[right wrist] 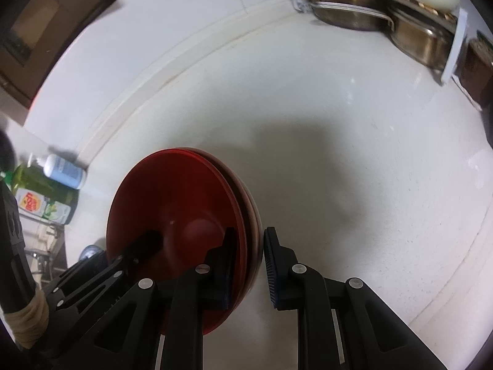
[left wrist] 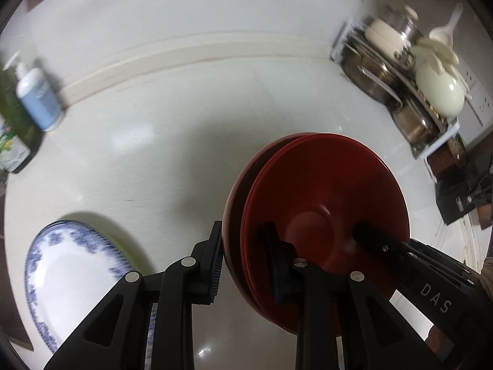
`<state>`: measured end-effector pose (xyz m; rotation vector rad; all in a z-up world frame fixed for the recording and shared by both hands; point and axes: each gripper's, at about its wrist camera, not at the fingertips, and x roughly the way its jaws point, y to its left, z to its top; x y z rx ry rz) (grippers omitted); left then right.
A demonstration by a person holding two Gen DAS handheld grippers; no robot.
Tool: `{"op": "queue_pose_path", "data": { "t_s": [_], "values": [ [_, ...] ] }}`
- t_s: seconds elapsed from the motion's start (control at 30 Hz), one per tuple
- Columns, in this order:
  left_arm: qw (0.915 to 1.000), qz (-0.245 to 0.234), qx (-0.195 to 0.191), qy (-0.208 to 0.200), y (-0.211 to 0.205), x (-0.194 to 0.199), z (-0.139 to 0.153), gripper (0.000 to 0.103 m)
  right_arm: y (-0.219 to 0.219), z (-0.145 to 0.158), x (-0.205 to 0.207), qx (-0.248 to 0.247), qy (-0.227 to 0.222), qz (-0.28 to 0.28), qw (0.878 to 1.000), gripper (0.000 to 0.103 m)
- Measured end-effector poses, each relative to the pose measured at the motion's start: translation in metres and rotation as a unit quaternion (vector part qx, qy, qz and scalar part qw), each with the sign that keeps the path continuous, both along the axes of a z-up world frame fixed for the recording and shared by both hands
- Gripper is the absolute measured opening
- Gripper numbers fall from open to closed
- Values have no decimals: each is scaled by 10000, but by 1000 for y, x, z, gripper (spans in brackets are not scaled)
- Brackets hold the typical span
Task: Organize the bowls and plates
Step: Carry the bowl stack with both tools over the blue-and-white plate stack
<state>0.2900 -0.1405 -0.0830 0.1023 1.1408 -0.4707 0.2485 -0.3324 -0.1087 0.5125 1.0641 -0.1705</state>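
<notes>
Red bowls [left wrist: 323, 203] clamped, open counter [left wrist: 185, 108] beyond

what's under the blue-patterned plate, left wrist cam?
A yellow-green rim peeks out beneath the blue-patterned plate, so another dish lies under it. The rest is covered; whether more are stacked there cannot be seen.

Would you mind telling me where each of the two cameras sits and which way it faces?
Left wrist: on the left gripper, looking steeply down at the white counter; its own fingers clamp the stacked red bowls.
Right wrist: on the right gripper, also facing down; its fingers clamp the opposite rim.
Shared: the bowls, each other's gripper, the blue pump bottle and the dish rack.
</notes>
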Motion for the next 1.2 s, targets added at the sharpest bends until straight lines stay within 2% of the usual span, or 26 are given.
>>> {"op": "queue_pose_path", "data": {
  "t_s": [0.3,0.6,0.9,1.2],
  "values": [
    [9973,709,-53,-184,73,-2,26,26,57,37,12,-57,-381,699,9968,20],
    [9882,1520,-60,-167,159,-13,33,26,131,50,19,-70,-463,1536,9870,20],
    [9791,2031,-6,27,227,-26,22,26,201,43,19,34,-304,2223,9745,20],
    [9758,2160,163,308,254,-27,-1,26,242,20,18,125,147,2513,9677,20]
  ]
}}
